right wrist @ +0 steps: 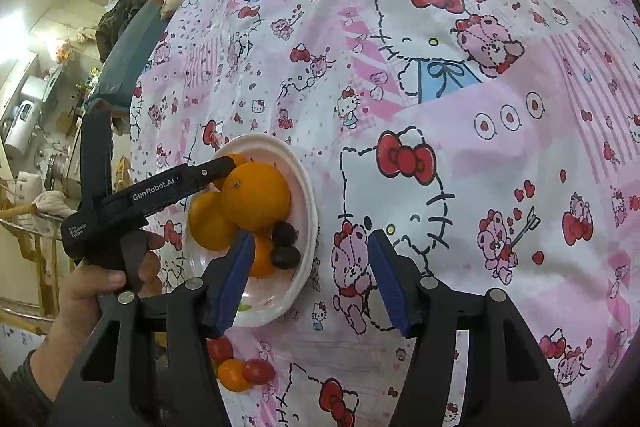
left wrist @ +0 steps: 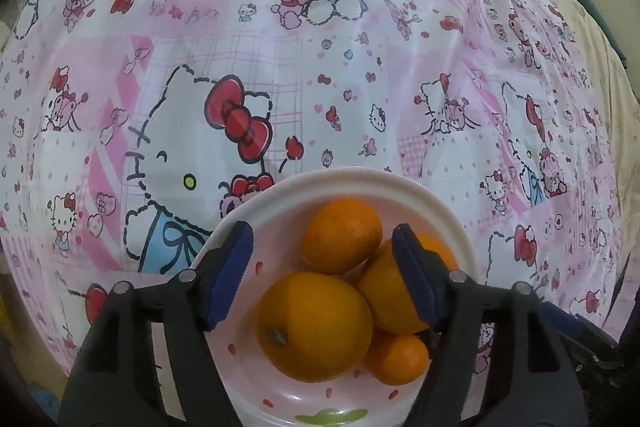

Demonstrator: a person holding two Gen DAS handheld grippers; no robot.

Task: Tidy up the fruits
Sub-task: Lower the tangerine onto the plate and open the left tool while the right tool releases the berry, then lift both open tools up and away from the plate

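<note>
Pink cartoon-cat bedsheet point(left wrist: 360, 75) is covering the whole surface, and a white bowl point(left wrist: 452, 215) is sitting on it near the edge. Four oranges point(left wrist: 316, 323) are lying piled inside the bowl, touching one another; in the right wrist view two dark grapes point(right wrist: 285, 245) are resting beside them against the bowl's wall. The left gripper point(left wrist: 322, 279) is hanging over the bowl with its jaws standing apart, one blue pad either side of the pile, neither pressing on fruit. A hand point(right wrist: 100, 279) is holding that tool's grip. The right gripper point(right wrist: 310, 281) is also gaping, nothing between its pads, just beside the bowl's rim. Three small tomatoes point(right wrist: 240, 367), two red and one orange, are lying on the sheet near the bowl.
</note>
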